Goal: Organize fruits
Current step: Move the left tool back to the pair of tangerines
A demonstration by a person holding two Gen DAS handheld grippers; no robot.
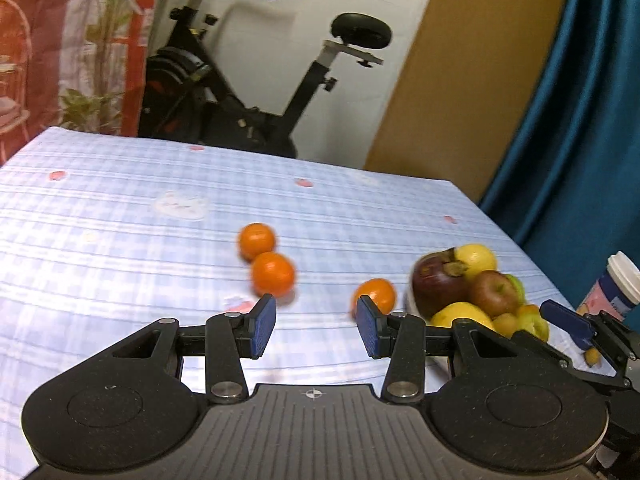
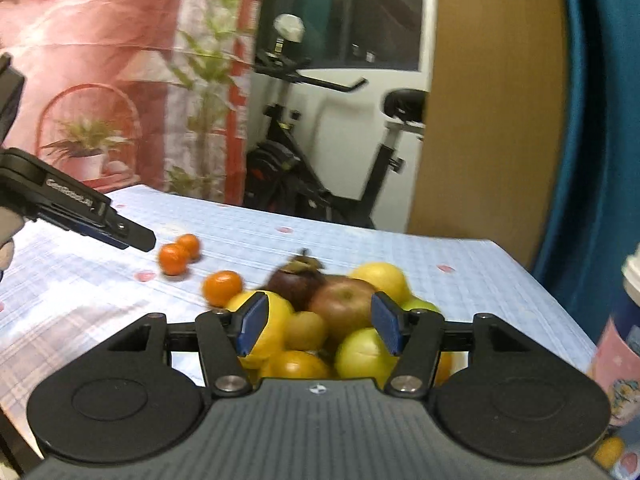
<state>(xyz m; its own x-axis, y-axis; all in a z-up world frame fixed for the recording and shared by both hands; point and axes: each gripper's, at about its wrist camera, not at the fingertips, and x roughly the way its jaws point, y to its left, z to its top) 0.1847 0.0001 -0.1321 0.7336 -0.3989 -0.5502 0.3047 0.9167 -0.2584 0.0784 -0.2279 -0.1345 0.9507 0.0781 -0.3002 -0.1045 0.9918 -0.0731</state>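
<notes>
Tongs both empty: left tongs parted above the tablecloth, right tongs released over piled fruit.

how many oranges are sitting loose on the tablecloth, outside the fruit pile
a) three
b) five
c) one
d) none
a: two oranges sit touching each other on the tablecloth, and a third orange lies alone just left of the fruit pile; the right wrist view shows the same three.
</notes>
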